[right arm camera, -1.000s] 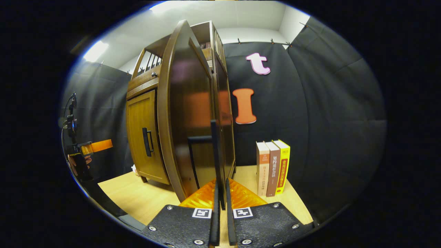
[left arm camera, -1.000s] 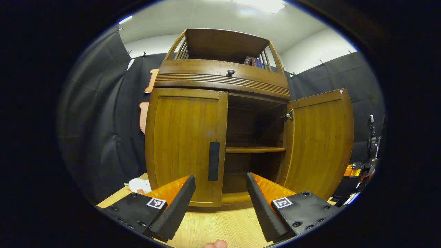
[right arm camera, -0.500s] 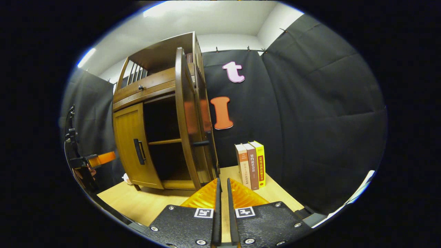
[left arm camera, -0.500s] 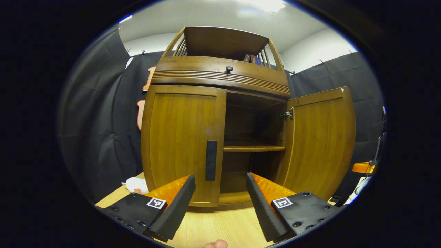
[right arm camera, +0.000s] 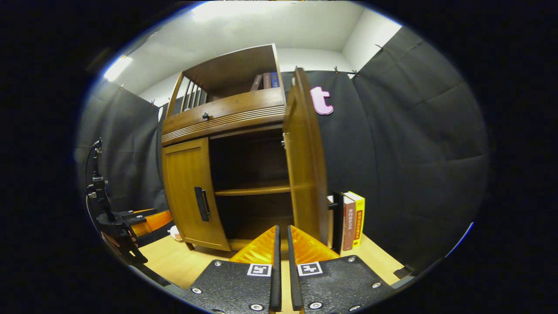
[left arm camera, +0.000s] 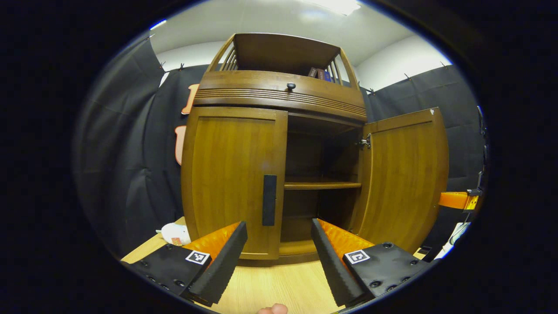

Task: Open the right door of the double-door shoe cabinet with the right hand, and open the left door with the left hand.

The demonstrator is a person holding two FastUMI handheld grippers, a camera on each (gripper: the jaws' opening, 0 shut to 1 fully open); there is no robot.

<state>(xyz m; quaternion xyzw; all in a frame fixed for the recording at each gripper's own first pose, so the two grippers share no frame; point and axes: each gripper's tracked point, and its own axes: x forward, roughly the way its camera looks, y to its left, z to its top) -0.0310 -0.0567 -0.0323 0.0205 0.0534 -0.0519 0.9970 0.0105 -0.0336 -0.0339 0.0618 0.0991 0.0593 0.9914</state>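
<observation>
The wooden shoe cabinet [left arm camera: 279, 93] stands on the table. Its left door [left arm camera: 231, 179] is closed, with a dark vertical handle [left arm camera: 269, 199] at its inner edge. The right door [left arm camera: 405, 179] is swung wide open, showing a shelf [left arm camera: 321, 185] inside. My left gripper [left arm camera: 279, 244] is open, a short way in front of the left door's handle and touching nothing. In the right gripper view the right door [right arm camera: 305, 174] appears edge-on, its handle [right arm camera: 336, 218] on the far side. My right gripper [right arm camera: 282, 231] is shut on nothing, just short of that door's edge.
Several books [right arm camera: 354, 220] stand on the table right of the cabinet, behind the open door. A small white object [left arm camera: 174, 233] lies by the cabinet's left foot. More books [right arm camera: 263, 80] sit on the top shelf. The drawer front carries a knob [left arm camera: 291, 86].
My right gripper came off the right door's handle, backed away and turned toward the cabinet's inside. The right door now stands wide open. My left gripper has hardly moved.
</observation>
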